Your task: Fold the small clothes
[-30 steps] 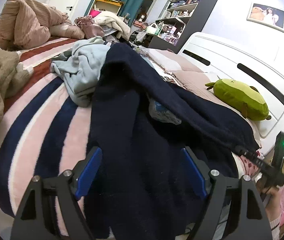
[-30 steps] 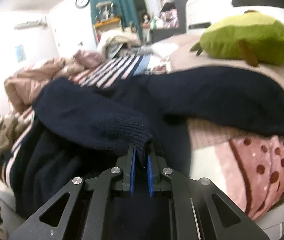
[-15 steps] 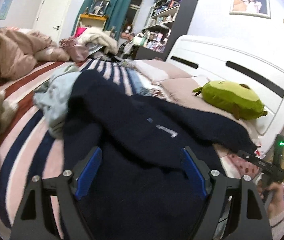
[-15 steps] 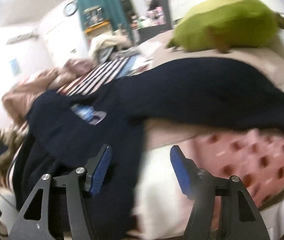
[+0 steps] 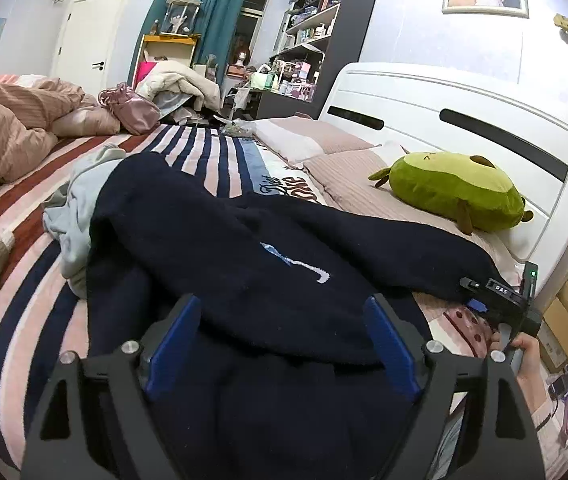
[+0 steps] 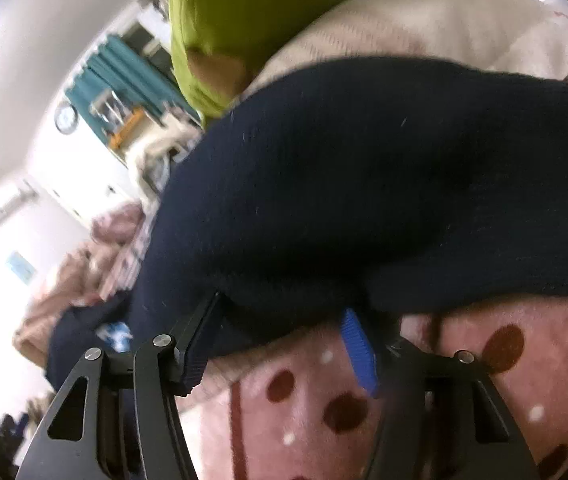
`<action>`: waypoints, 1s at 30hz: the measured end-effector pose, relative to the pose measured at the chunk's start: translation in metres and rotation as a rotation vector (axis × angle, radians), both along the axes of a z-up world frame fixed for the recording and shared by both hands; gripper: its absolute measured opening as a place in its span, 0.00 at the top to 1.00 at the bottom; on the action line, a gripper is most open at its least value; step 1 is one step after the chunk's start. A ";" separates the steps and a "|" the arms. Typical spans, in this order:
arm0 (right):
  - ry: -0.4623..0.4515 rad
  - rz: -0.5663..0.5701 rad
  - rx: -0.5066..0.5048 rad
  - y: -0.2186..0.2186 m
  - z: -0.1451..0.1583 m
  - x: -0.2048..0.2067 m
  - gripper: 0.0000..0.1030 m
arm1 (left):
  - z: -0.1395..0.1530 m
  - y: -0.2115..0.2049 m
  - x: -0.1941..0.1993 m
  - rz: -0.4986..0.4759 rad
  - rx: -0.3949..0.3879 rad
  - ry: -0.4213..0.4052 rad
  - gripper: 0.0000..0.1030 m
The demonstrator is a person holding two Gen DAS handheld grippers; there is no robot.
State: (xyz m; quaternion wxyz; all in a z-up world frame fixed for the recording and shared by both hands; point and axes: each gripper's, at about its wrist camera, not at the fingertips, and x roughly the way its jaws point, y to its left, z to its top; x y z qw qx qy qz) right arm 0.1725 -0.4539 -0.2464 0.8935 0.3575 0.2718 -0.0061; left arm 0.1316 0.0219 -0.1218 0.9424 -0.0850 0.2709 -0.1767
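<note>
Jaws of your left gripper (image 5: 279, 344) stand spread over the navy sweater (image 5: 267, 248) on the striped bed (image 5: 23, 304). Your right gripper (image 6: 279, 340) gapes at a sleeve (image 6: 384, 184), clasping nothing; beyond, the green plush (image 5: 456, 192).

Left wrist view: sharp, even indoor light, soft shadows, strong fisheye bending with black corners. Right wrist view: tilted, motion-blurred throughout, wall (image 6: 23, 128) at left blown out white. Navy sweater (image 5: 267, 256) reads nearly black, knit detail lost in its shadowed folds.
</note>
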 end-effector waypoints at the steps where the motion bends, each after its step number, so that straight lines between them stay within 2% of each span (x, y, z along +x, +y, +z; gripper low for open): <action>1: -0.019 -0.008 -0.002 0.000 0.002 -0.002 0.53 | 0.000 0.000 0.000 0.002 -0.005 0.002 0.20; 3: -0.044 -0.028 -0.002 0.000 0.004 -0.006 0.68 | 0.001 -0.001 0.001 0.001 -0.014 0.002 0.20; 6: -0.070 -0.050 0.013 0.001 0.003 -0.010 0.85 | 0.002 -0.003 -0.001 -0.007 -0.013 -0.002 0.20; 9: -0.078 -0.090 -0.028 0.007 0.005 -0.018 0.94 | 0.002 -0.001 -0.003 -0.005 -0.007 -0.006 0.20; 14: -0.200 -0.132 -0.132 0.024 0.028 -0.037 0.96 | 0.000 0.007 -0.006 0.006 -0.018 -0.004 0.20; 20: -0.302 -0.065 -0.216 0.050 0.065 -0.030 0.96 | 0.000 0.019 -0.009 0.020 -0.041 -0.022 0.20; 22: -0.350 -0.053 -0.276 0.064 0.081 -0.026 0.96 | 0.000 0.023 -0.011 0.023 -0.047 -0.025 0.20; 27: -0.464 0.080 -0.399 0.116 0.129 -0.009 0.97 | -0.002 0.041 -0.016 0.048 -0.056 -0.046 0.20; 30: -0.530 0.252 -0.487 0.172 0.151 0.004 0.96 | -0.003 0.052 -0.021 0.051 -0.058 -0.063 0.20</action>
